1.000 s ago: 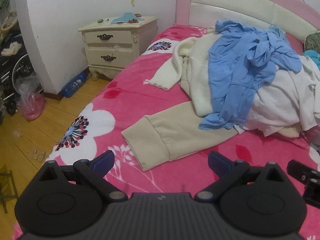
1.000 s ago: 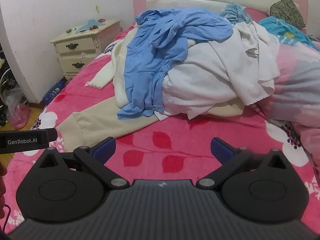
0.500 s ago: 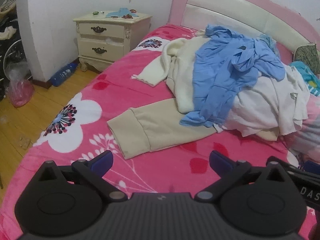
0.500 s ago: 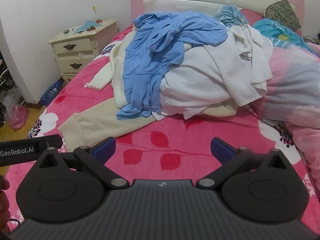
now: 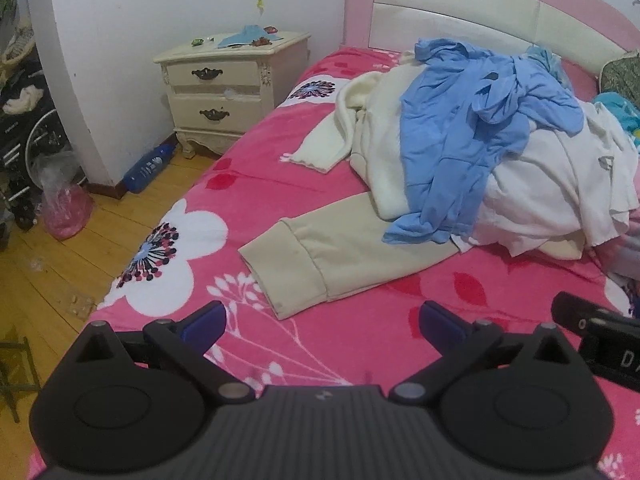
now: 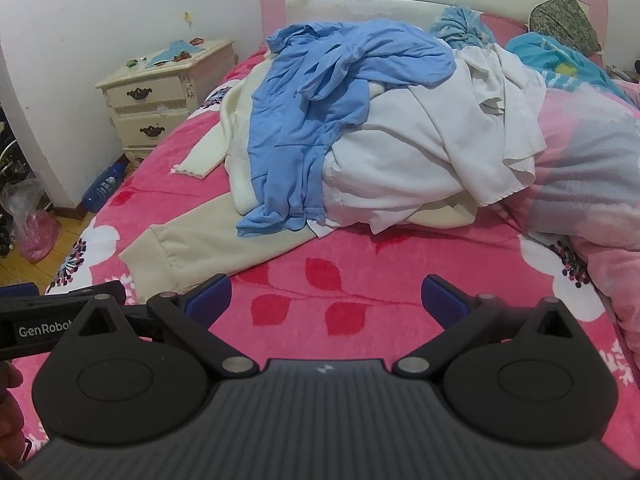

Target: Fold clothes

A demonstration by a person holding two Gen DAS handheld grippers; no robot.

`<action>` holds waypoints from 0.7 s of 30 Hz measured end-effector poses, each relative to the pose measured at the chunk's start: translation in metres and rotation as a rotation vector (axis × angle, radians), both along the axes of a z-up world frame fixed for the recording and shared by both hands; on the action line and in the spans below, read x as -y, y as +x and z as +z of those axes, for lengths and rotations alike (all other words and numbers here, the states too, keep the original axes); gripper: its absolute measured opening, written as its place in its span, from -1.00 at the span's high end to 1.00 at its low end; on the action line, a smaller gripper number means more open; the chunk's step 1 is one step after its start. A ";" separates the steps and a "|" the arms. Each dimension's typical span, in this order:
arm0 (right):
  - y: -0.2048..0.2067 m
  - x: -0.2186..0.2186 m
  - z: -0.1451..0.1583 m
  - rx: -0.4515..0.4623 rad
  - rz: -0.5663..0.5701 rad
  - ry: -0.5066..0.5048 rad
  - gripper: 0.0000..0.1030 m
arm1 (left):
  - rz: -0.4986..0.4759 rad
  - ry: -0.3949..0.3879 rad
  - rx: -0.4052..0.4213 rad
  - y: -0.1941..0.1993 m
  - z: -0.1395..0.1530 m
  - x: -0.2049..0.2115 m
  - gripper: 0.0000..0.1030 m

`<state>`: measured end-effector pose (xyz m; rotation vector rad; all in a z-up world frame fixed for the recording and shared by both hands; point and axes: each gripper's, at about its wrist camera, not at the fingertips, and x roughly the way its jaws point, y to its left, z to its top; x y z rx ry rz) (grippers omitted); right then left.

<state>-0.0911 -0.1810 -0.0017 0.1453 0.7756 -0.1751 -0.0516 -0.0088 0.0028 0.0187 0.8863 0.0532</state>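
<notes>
Left tongs [image 5: 321,322]: blue-tipped fingers spread wide apart, nothing between them, held above the pink floral blanket [image 5: 256,184] of the bed. Right tongs [image 6: 326,298]: likewise spread wide and empty, over a bare patch of blanket with a red leaf print. The right unit's black body shows at the right edge of the left wrist view; the left unit's body shows at the left edge of the right wrist view.

Clothes: heaped in a pile toward the headboard [image 5: 460,20], well ahead of both tongs. A blue garment [image 5: 472,128] is draped across the top and front of the pile. Beneath it lie a cream sweater [image 5: 372,152], one sleeve trailing left onto the blanket, and white garments [image 5: 560,184] on the right side. A beige garment [image 5: 320,256] with a ribbed cuff extends out of the bottom of the pile, flat on the blanket, its cuff end nearest the left tongs but not touching them.

Left of the bed: a cream nightstand [image 5: 228,88] against the wall, a blue bottle [image 5: 148,166] lying on the wooden floor beside it.
</notes>
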 end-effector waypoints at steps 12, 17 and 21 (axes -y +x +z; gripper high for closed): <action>0.000 0.006 -0.005 -0.005 -0.011 0.007 -0.97 | -0.012 0.041 -0.007 0.002 -0.003 0.007 -1.00; 0.000 0.007 -0.006 -0.006 -0.010 0.010 -0.97 | -0.015 0.047 -0.010 0.003 -0.004 0.008 -1.00; 0.001 0.007 -0.007 -0.007 -0.010 0.011 -0.97 | -0.022 0.051 -0.016 0.004 -0.006 0.009 -1.00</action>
